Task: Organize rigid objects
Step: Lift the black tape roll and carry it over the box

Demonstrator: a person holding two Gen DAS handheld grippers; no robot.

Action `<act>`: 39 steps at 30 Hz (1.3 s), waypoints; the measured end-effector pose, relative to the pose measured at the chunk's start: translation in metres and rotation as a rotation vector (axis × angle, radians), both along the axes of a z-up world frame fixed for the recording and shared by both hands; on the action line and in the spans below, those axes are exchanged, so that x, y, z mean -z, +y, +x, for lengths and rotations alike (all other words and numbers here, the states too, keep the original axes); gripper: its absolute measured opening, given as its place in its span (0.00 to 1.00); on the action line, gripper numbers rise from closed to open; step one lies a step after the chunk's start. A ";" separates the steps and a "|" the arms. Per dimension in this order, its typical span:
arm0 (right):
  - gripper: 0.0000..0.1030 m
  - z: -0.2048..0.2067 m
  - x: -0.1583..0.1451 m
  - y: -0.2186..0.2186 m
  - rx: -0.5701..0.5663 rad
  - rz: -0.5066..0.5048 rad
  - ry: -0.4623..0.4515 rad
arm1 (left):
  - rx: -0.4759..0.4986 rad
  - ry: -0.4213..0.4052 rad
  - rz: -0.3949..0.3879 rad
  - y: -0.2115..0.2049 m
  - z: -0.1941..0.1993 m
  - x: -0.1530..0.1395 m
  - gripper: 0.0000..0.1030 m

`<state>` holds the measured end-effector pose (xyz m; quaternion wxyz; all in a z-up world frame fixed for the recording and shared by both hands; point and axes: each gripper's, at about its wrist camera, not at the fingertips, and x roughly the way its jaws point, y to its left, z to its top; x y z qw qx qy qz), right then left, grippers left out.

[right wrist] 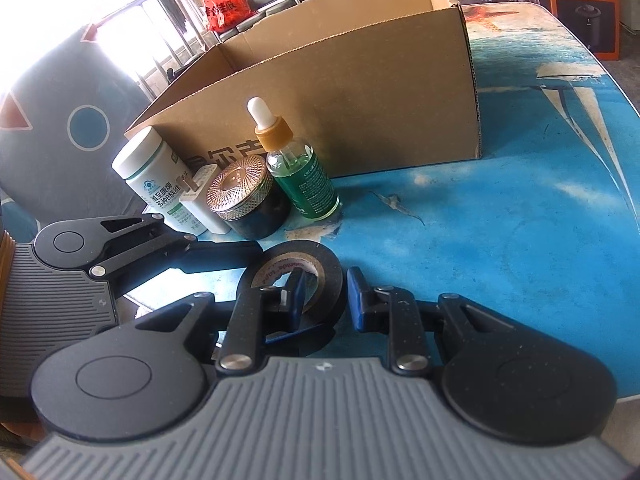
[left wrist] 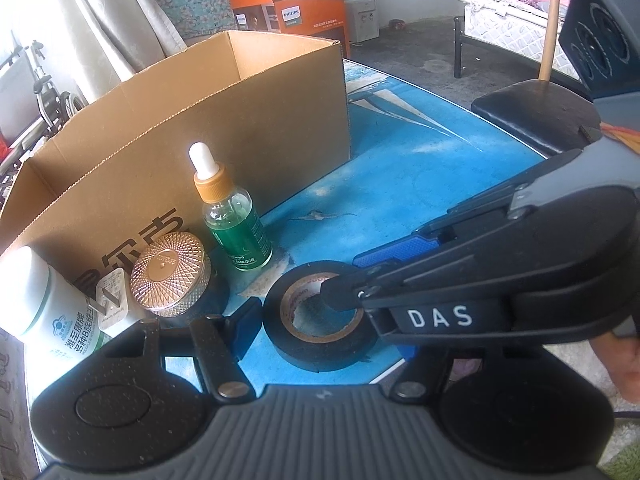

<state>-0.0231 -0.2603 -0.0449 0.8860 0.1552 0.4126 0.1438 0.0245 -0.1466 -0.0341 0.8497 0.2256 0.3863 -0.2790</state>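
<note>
One black tape roll (right wrist: 296, 280) lying flat, cardboard core printed red, right hand-held gripper (right wrist: 324, 294) spread astride its rim, left hand-held gripper (left wrist: 324, 320) spread too.

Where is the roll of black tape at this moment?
The black tape lies flat on the blue table, in front of the dark jar, with one finger of the right gripper inside its hole.
</note>
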 end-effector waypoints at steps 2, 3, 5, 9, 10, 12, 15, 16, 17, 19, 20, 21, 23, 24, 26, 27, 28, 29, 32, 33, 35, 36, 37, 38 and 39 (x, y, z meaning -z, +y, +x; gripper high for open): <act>0.21 -0.001 -0.001 -0.001 0.003 -0.001 -0.004 | 0.004 -0.005 0.000 0.000 -0.001 -0.001 0.66; 0.21 -0.002 -0.002 -0.001 0.005 -0.002 -0.006 | 0.006 -0.007 0.001 0.000 -0.002 -0.001 0.66; 0.21 -0.002 -0.002 -0.002 0.009 0.000 -0.008 | 0.008 -0.010 0.002 -0.001 -0.002 -0.001 0.66; 0.21 -0.004 -0.004 -0.004 0.014 -0.004 -0.015 | 0.013 -0.017 -0.002 -0.002 -0.003 -0.003 0.66; 0.21 -0.005 -0.005 -0.004 0.015 -0.005 -0.017 | 0.014 -0.019 -0.002 -0.003 -0.004 -0.003 0.66; 0.21 -0.006 -0.006 -0.004 0.018 -0.007 -0.021 | 0.017 -0.024 -0.004 -0.003 -0.005 -0.004 0.66; 0.21 -0.007 -0.008 -0.006 0.023 -0.007 -0.026 | 0.020 -0.029 -0.007 -0.002 -0.006 -0.005 0.66; 0.21 -0.008 -0.009 -0.006 0.024 -0.008 -0.029 | 0.022 -0.031 -0.009 -0.002 -0.006 -0.006 0.66; 0.21 -0.009 -0.010 -0.007 0.025 -0.011 -0.032 | 0.023 -0.034 -0.012 -0.002 -0.007 -0.008 0.66; 0.21 -0.010 -0.014 -0.006 0.028 -0.017 -0.040 | 0.028 -0.044 -0.019 -0.002 -0.009 -0.011 0.66; 0.21 -0.012 -0.017 -0.006 0.030 -0.022 -0.046 | 0.031 -0.050 -0.023 -0.001 -0.011 -0.014 0.66; 0.21 -0.013 -0.020 -0.006 0.033 -0.026 -0.053 | 0.033 -0.059 -0.028 -0.001 -0.012 -0.016 0.66; 0.21 -0.017 -0.027 -0.006 0.038 -0.035 -0.070 | 0.036 -0.071 -0.038 0.000 -0.015 -0.021 0.66; 0.21 -0.019 -0.030 -0.006 0.041 -0.038 -0.078 | 0.038 -0.078 -0.043 0.000 -0.016 -0.024 0.66; 0.21 -0.023 -0.037 -0.005 0.046 -0.045 -0.093 | 0.041 -0.090 -0.052 0.001 -0.019 -0.028 0.66; 0.21 -0.025 -0.040 -0.004 0.048 -0.049 -0.101 | 0.043 -0.098 -0.057 0.001 -0.021 -0.031 0.66; 0.21 -0.027 -0.043 -0.003 0.050 -0.053 -0.110 | 0.044 -0.106 -0.061 0.002 -0.023 -0.034 0.66; 0.21 -0.030 -0.046 -0.003 0.051 -0.057 -0.118 | 0.045 -0.114 -0.065 0.003 -0.025 -0.036 0.66; 0.21 -0.037 -0.057 0.001 0.055 -0.070 -0.145 | 0.047 -0.140 -0.078 0.006 -0.031 -0.045 0.66; 0.21 -0.039 -0.060 0.002 0.055 -0.073 -0.154 | 0.046 -0.150 -0.082 0.006 -0.033 -0.048 0.66; 0.21 -0.043 -0.071 0.005 0.055 -0.082 -0.182 | 0.045 -0.180 -0.092 0.009 -0.037 -0.057 0.66; 0.21 -0.045 -0.077 0.007 0.052 -0.088 -0.197 | 0.042 -0.197 -0.100 0.010 -0.038 -0.062 0.66; 0.21 -0.046 -0.083 0.008 0.049 -0.094 -0.212 | 0.038 -0.213 -0.109 0.011 -0.039 -0.067 0.66; 0.21 -0.047 -0.093 0.010 0.044 -0.102 -0.235 | 0.032 -0.239 -0.120 0.013 -0.041 -0.076 0.66; 0.21 -0.047 -0.100 0.012 0.035 -0.111 -0.256 | 0.026 -0.267 -0.127 0.014 -0.041 -0.084 0.66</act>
